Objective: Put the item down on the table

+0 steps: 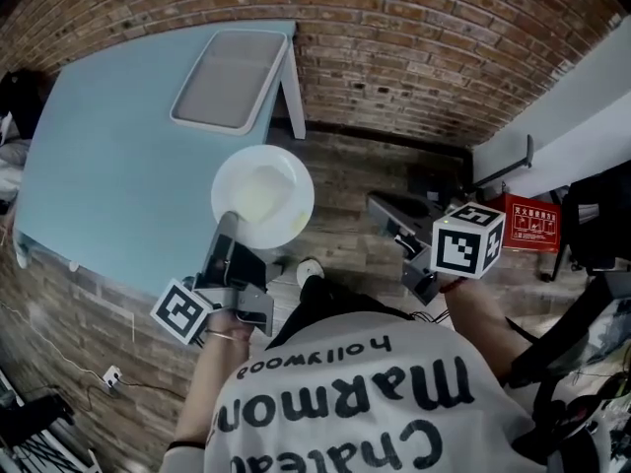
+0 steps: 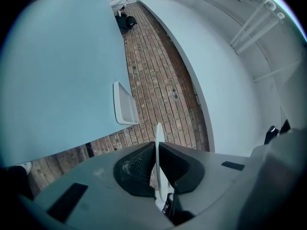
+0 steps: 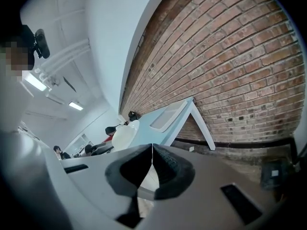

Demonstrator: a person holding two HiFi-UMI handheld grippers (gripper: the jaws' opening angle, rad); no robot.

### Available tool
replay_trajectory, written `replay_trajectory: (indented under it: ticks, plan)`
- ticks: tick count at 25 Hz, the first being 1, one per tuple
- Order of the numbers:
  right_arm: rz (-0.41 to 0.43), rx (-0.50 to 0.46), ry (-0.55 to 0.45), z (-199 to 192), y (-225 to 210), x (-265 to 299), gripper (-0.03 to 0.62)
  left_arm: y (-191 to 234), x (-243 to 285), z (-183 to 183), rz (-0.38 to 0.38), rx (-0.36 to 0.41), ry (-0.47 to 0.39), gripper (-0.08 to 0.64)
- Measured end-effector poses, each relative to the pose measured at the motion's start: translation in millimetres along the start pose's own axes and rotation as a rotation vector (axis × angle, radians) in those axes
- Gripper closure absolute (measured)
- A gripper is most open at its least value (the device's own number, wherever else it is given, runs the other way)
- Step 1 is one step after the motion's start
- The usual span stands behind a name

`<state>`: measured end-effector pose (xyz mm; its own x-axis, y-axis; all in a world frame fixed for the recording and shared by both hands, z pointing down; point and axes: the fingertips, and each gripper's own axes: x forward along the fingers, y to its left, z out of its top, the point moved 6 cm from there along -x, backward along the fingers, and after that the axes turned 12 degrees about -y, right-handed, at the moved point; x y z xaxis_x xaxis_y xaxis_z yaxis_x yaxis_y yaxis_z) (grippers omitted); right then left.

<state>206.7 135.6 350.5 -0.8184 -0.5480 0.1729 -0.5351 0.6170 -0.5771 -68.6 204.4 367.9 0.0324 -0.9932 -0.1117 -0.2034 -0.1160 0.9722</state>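
Plate (image 1: 262, 197) clamped in left gripper (image 1: 228, 223); shirt (image 1: 340, 407) reads "hollywood".

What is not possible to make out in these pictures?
- Round white plate: left gripper view shows only its thin edge; the jaws cover the rest.
- Gap between plate and light blue table: head view looks from above, so no height shows.
- Red sign: head view, print too small.

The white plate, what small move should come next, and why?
Probably carry it a little further over the table and lower it. The jaws of the left gripper pinch the plate by its rim, and it hangs at the table's edge, partly above the brick floor; bare tabletop lies before the tray.
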Motion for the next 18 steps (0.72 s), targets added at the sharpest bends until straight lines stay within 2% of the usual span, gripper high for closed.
replay_trajectory:
  ticks: [3,9,18]
  plan:
    - [0.001,0.008,-0.002,7.6,-7.3,17.5,0.581,6.8,16.1,8.1,0.01,-0.005,0.001,0.546]
    - [-0.009,0.013,0.025,32.8,-26.5,85.7,0.581,30.8,75.1,48.5,0.036,-0.026,-0.009,0.546]
    - [-0.001,-0.001,0.027,60.2,-21.3,156.1,0.581,38.0,126.4,95.6,0.028,-0.027,0.012,0.546]
